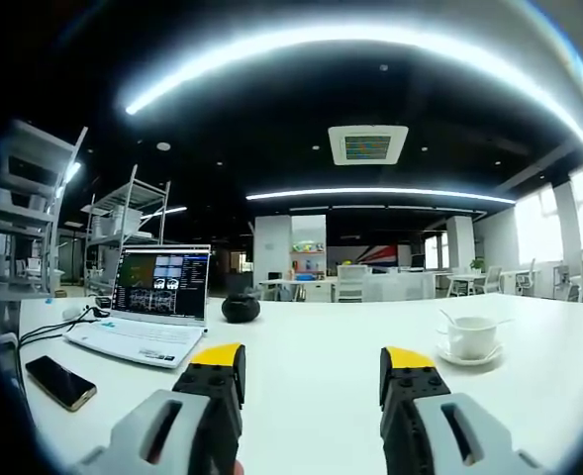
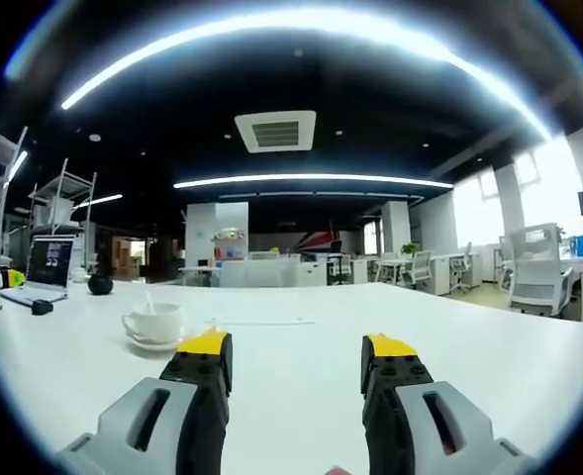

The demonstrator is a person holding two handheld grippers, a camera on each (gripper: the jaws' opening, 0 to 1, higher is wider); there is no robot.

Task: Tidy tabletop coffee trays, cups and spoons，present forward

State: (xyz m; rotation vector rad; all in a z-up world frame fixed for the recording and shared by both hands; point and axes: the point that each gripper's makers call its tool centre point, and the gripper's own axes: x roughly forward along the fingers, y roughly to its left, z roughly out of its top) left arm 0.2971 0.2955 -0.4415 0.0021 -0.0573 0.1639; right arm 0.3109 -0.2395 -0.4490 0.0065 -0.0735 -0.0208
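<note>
We had both grippers hovering low over the white table [image 1: 311,396], jaws level with the top. The left gripper [image 1: 311,368] had its yellow-tipped jaws spread wide with bare table between them, nothing held. The right gripper [image 2: 297,358] was the same: jaws apart and empty.

The thing we cared about was the white cup [image 1: 472,334], sitting on its saucer [image 1: 469,356] with a spoon [image 1: 450,319] leaning out of it. In the left gripper view it sat ahead and off to the right of the jaws, well apart from them. In the right gripper view the cup [image 2: 154,321] and saucer [image 2: 152,343] were off to the left, near that gripper's left jaw tip but not touching. The spoon handle [image 2: 149,299] was a thin pale streak there, so we could barely make it out.

Other stuff on the table in the left gripper view: an open laptop [image 1: 152,302] on the left with its screen lit, a dark phone [image 1: 61,382] lying flat just in front of it, some black cables [image 1: 48,332] running off the edge, and a small round black object [image 1: 241,309] beside the laptop. Metal shelving [image 1: 123,233] stood behind.
</note>
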